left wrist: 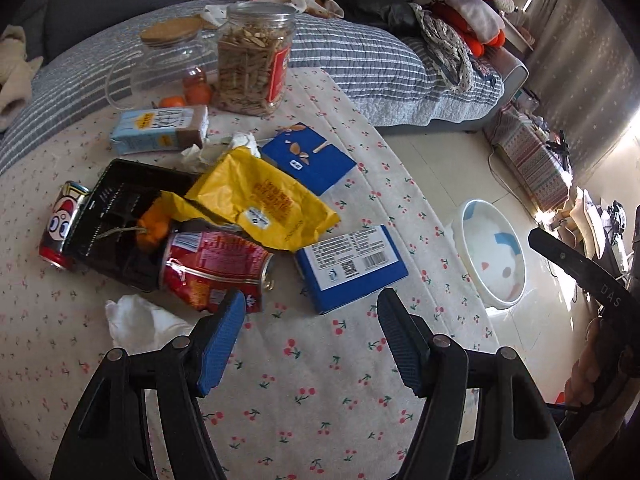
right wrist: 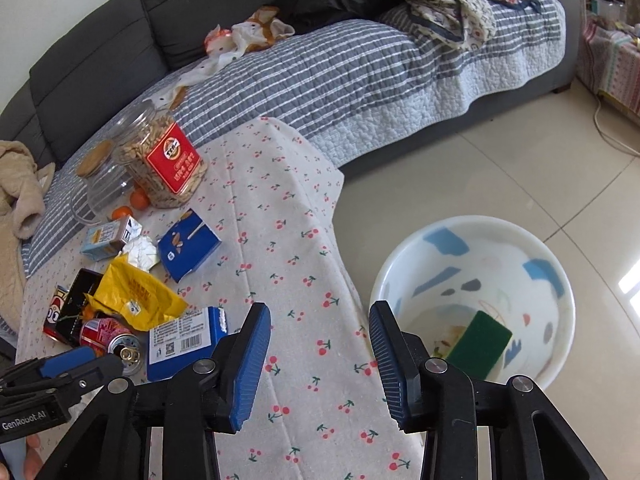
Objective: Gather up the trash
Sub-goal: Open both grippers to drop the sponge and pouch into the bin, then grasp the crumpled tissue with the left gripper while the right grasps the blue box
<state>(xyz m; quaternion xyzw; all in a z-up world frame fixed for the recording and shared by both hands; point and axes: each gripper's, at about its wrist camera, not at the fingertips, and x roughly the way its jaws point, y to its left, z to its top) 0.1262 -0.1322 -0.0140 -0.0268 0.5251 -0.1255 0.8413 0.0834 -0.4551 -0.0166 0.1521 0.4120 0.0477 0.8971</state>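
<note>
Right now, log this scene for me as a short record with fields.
surface: table with cherry-print cloth
trash on it: crushed red can, yellow wrapper, white tissue
bin: white basin on the floor beside the table
in the bin: green sponge
left tongs: open, empty
right tongs: open, empty

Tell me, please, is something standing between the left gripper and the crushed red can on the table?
Nothing visible does. The left gripper hangs open and empty over the cherry-print cloth, and the crushed red can lies just beyond its left fingertip. A white tissue lies beside the can, not in the path.
</note>
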